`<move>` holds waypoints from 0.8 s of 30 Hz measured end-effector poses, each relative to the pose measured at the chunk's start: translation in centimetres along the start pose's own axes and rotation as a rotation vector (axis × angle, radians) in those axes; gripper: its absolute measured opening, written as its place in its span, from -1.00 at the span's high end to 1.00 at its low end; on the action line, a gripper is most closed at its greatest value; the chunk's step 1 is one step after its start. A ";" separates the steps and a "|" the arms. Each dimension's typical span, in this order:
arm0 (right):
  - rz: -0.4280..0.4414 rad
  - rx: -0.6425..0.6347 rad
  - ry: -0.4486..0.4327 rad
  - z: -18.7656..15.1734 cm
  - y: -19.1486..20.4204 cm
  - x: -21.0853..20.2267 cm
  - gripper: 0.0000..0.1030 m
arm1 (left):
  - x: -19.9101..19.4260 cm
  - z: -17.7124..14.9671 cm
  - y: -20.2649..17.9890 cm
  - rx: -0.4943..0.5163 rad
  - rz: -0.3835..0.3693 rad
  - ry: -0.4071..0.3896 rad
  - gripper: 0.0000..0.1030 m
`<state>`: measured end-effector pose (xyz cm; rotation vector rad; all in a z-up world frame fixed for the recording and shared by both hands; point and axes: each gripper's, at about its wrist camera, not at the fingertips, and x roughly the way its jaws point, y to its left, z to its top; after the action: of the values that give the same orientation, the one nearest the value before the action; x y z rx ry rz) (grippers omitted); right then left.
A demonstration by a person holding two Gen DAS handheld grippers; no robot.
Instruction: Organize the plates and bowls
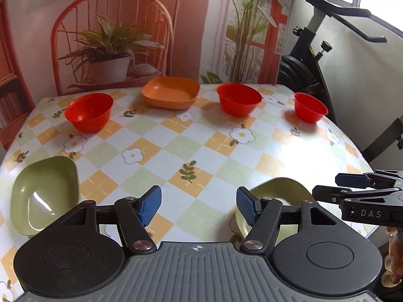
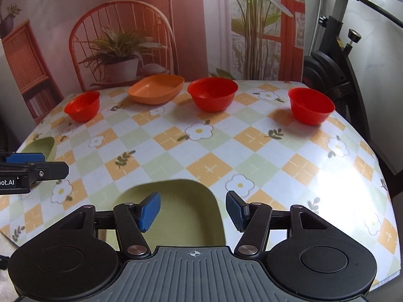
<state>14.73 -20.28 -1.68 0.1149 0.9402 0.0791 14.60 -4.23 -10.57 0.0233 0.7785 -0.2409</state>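
1. Six dishes sit on the table (image 2: 314, 176), which is covered by a checked cloth with flowers: three red bowls, one orange dish and two green dishes.
2. The three red bowls stand upright, mouths up, in a row along the far edge: the left red bowl (image 1: 88, 112) near the far left corner, the middle red bowl (image 1: 238, 98), and the right red bowl (image 1: 310, 107) near the far right corner. All three look empty.
3. The orange dish (image 1: 171, 91) lies between the left and middle bowls, right at the far edge. It is a rounded rectangle, its long axis running along that edge, and empty.
4. One green dish (image 1: 42, 193) sits at the left edge, open side up, empty. From here its long axis runs roughly from near to far.
5. The second green dish (image 2: 181, 211) sits at the near edge, empty; the right gripper partly hides it, so I cannot tell its axis.
6. The left gripper (image 1: 199, 207) hovers over bare cloth at the near edge, jaws spread, gripping nothing.
7. The right gripper (image 2: 193, 211) hangs over the near green dish, jaws likewise spread wide, pads clear of it.
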 end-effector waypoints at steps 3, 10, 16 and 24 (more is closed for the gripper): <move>0.041 -0.008 -0.027 2.0 1.6 -0.1 -0.07 | -1.4 0.8 2.0 0.001 0.033 -0.029 -0.33; 0.157 -0.041 -0.021 5.2 7.4 1.5 -0.01 | -4.4 2.2 9.0 -0.033 0.133 -0.051 -0.33; 0.247 -0.116 -0.002 6.8 13.8 4.1 0.00 | -5.4 2.7 15.6 -0.085 0.223 -0.040 -0.33; 0.310 -0.147 0.073 7.2 20.2 8.9 -0.01 | -3.0 2.5 19.9 -0.108 0.281 0.000 -0.32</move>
<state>25.41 0.29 -1.89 0.1213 0.9806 0.4409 18.70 15.43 -8.05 0.0305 0.7775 0.0673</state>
